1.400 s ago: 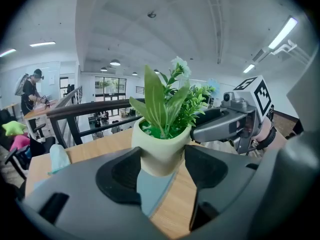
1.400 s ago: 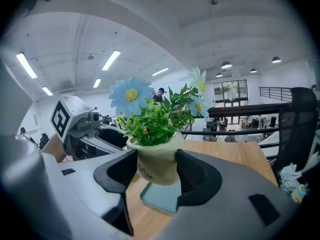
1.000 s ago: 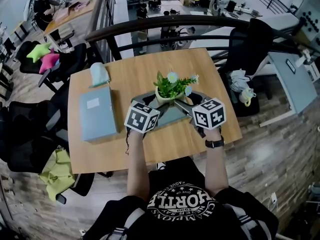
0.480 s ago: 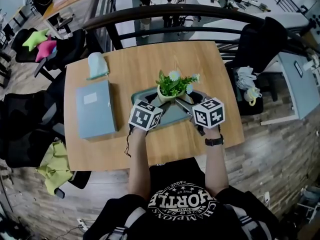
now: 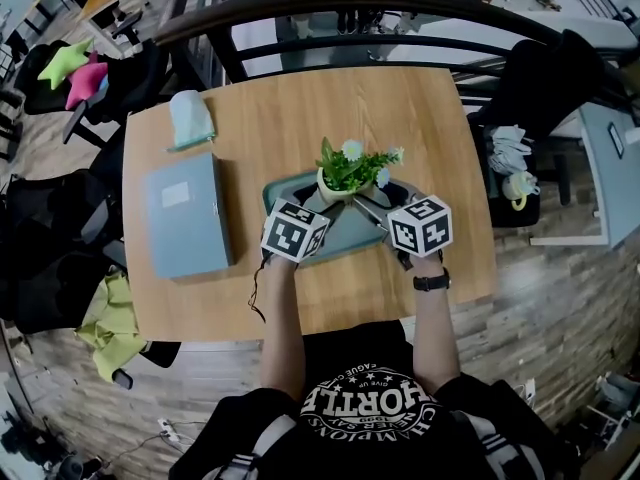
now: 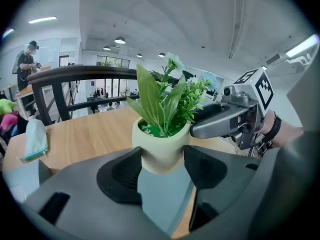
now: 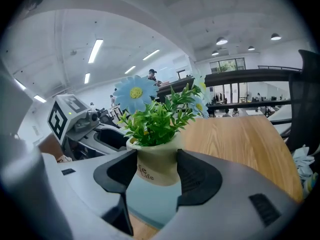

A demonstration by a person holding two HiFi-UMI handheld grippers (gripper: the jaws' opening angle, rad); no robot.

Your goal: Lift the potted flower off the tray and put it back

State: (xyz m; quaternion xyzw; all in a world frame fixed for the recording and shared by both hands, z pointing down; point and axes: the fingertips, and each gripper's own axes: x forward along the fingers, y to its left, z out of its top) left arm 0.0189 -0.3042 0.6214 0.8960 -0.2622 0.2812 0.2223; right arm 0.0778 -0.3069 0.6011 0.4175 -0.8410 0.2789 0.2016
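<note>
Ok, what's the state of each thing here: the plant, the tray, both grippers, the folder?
potted flower: upright, clamped by both grippers, over the tray.
left gripper: shut on the potted flower.
right gripper: shut on the potted flower.
tray: flat on the table.
blue folder: closed, lying flat.

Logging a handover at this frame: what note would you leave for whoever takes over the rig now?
Left gripper: jaws clamped on the cream round pot of flowers.
Right gripper: jaws clamped on the same pot from the other side.
Pot is upright over the grey-green rectangular tray on the wooden table; whether its base touches can't be told.
Done: two-sided grip.
To do: seat pot on tray, open both jaws, withdraw.
</note>
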